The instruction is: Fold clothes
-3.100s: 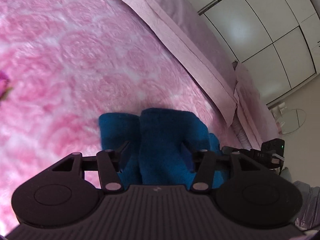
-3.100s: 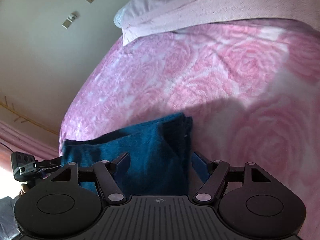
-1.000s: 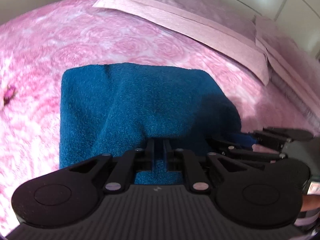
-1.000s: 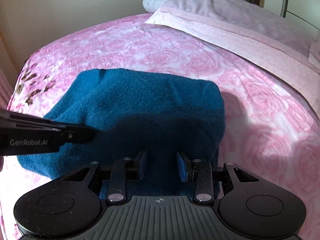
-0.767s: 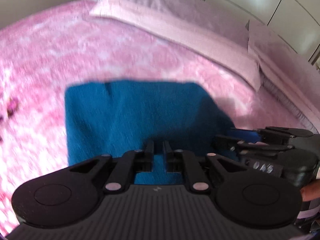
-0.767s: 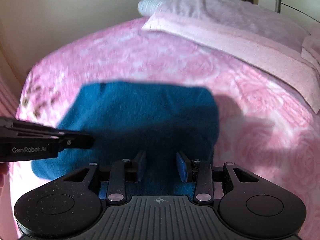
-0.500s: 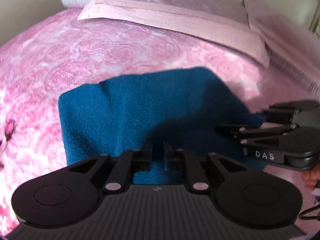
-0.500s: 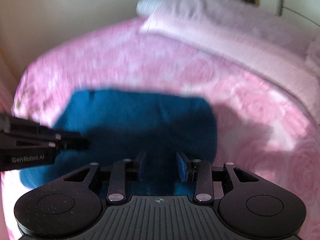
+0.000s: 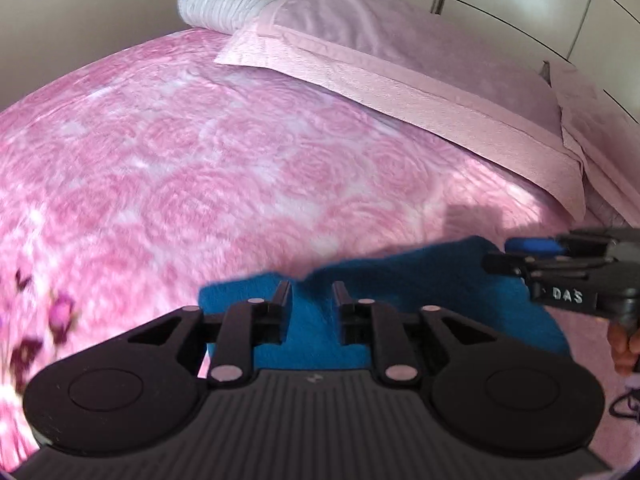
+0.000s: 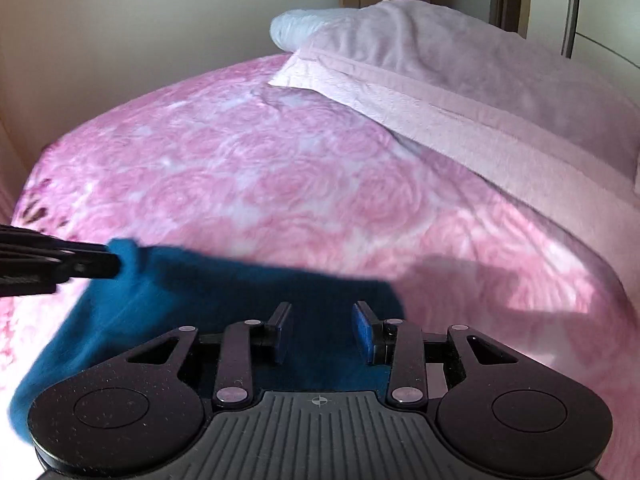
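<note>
A folded dark blue garment [image 9: 420, 292] lies on the pink rose-patterned bedspread [image 9: 200, 168]. My left gripper [image 9: 310, 292] sits over its near left part with the jaws parted a little, cloth showing between them. My right gripper [image 10: 322, 314] is over the garment [image 10: 224, 292] near its right end, jaws parted and gripping nothing. Each gripper shows in the other's view: the right one at the garment's right corner [image 9: 532, 258], the left one at its left corner [image 10: 80, 264]. The garment's near edge is hidden under both gripper bodies.
Pale pink pillows [image 9: 400, 48] lie across the head of the bed, with a white ribbed bolster [image 9: 228, 4] behind them. White wardrobe doors [image 9: 540, 4] stand at the right. A beige wall [image 10: 140, 20] runs along the far side of the bed.
Both grippers have pulled back toward me, so the garment fills less of each view. The left jaws, shut on the cloth before, have opened a little. The right jaws have widened.
</note>
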Available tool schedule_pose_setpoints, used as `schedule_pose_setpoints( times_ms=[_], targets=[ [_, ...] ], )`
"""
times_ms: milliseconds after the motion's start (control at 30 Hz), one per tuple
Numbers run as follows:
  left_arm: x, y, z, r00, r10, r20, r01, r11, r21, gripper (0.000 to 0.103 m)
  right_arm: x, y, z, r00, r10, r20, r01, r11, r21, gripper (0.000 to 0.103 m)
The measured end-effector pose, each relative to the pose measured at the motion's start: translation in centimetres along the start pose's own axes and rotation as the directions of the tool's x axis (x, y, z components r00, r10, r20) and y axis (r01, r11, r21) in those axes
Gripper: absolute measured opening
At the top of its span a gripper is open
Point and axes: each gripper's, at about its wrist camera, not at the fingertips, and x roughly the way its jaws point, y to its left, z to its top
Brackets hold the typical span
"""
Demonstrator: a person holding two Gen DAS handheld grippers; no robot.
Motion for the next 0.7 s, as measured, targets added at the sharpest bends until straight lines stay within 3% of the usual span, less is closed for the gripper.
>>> schedule_pose_setpoints(
  times_ms=[67, 167, 267, 367, 533, 567, 633, 700],
  targets=[
    [1.5, -0.6, 0.0, 1.000, 0.016, -0.009, -0.015, 0.996, 0.088, 0.016, 1.4, 0.2, 0.5, 1.000, 0.016, 0.003, -0.016, 0.999, -0.036, 0.037],
    [5.2, -0.6, -1.5, 0.991, 0.119, -0.064, -0.103, 0.972, 0.212, 0.015, 4.5, 0.6, -0.2, 0.999, -0.027, -0.047, 0.022, 0.994, -0.110, 0.036],
    [6.5, 1.5, -2.6, 0.996, 0.086, -0.039, -0.079, 0.986, 0.150, 0.016, 6.2, -0.5, -0.8, 0.998, -0.044, -0.055, 0.040, 0.996, -0.075, 0.036],
    [6.6, 1.7, -2.1, 0.994, 0.102, -0.044, -0.096, 0.986, 0.137, 0.016, 6.7, -1.8, -0.6, 0.996, -0.057, -0.066, 0.055, 0.998, -0.024, 0.037],
    [3.1, 4.2, -1.6, 0.996, 0.085, -0.021, -0.086, 0.993, -0.083, 0.015, 4.9, -2.2, -0.2, 0.999, -0.044, -0.022, 0.044, 0.999, 0.011, 0.037],
    [2.3, 5.0, -1.7, 0.997, 0.078, -0.018, -0.080, 0.988, -0.135, 0.014, 4.2, -2.6, -0.2, 0.999, -0.038, -0.010, 0.038, 0.999, 0.038, 0.037],
    [1.3, 6.5, -2.0, 0.998, 0.050, -0.027, -0.055, 0.968, -0.243, 0.028, 2.8, -4.0, -0.3, 1.000, -0.008, 0.006, 0.008, 0.992, 0.126, 0.037],
    [1.1, 7.9, -2.4, 0.999, 0.023, -0.044, -0.037, 0.942, -0.334, 0.030, 2.3, -5.5, -0.6, 0.999, 0.034, 0.006, -0.035, 0.977, 0.212, 0.045]
  ],
)
